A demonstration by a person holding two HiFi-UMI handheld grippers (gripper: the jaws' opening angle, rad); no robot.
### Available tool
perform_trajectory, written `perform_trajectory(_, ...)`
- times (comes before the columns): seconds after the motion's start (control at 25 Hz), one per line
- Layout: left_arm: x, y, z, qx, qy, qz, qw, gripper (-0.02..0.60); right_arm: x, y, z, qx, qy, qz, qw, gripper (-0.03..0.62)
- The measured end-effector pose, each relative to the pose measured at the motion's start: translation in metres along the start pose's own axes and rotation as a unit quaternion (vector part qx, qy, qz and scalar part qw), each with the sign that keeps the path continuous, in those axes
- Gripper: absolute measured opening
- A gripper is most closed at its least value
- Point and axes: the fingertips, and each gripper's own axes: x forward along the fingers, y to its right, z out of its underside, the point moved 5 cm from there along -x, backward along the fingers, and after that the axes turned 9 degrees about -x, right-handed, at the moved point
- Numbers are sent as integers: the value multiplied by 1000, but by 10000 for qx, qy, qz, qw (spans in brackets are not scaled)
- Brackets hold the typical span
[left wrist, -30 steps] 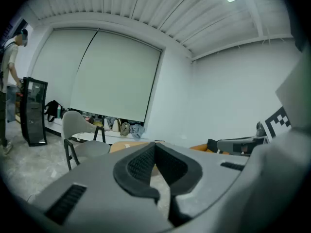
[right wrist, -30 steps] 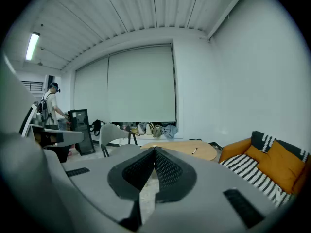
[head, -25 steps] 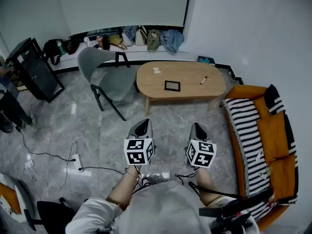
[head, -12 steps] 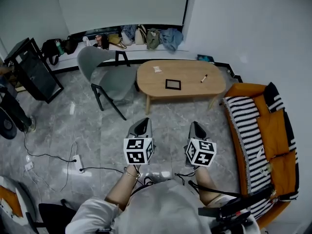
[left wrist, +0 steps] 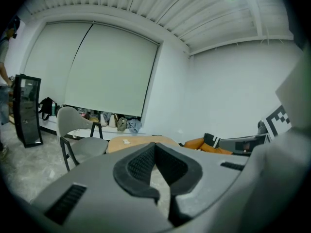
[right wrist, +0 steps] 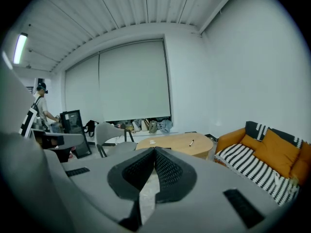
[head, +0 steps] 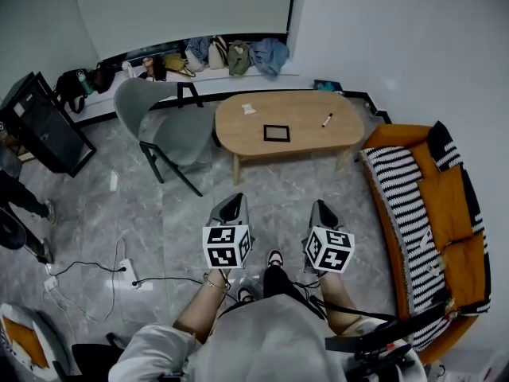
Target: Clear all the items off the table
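**Wooden table with three things on it, both tongs empty**

Wood-topped oval table sits against the far side of the room. Three items are spread out on it, none touching:
- a black square frame near the middle, close to the near edge
- a marker off toward the right end
- a small white scrap toward the far left – too small to tell what it actually is

Both grippers are well short of the table, held side by side over the grey marble floor and aimed roughly at it. The left gripper has its jaws pressed together with nothing between the pads. Same deal with the right gripper – pads meeting at the tip, nothing pinched. The marker cubes sit just behind the jaws in the head view.

Around the table:
- a grey chair just beside its left end
- an orange sofa with a black-and-white striped cover along the right wall
- a row of bags on the ledge behind the table
- a black cabinet at the far left, with another person partly in view next to it
- a power strip with its cable trailing on the floor down left
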Motion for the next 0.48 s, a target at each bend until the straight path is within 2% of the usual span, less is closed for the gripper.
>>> perform_trajectory(0.2,36,1,-10,33,-11,44,10000,6,29,17,-9,23,9,53,10000,25)
perform_trajectory(0.48,110,6,-43,94,67,-36,9999,6,91,63,-38,77,76,16,9999,25)
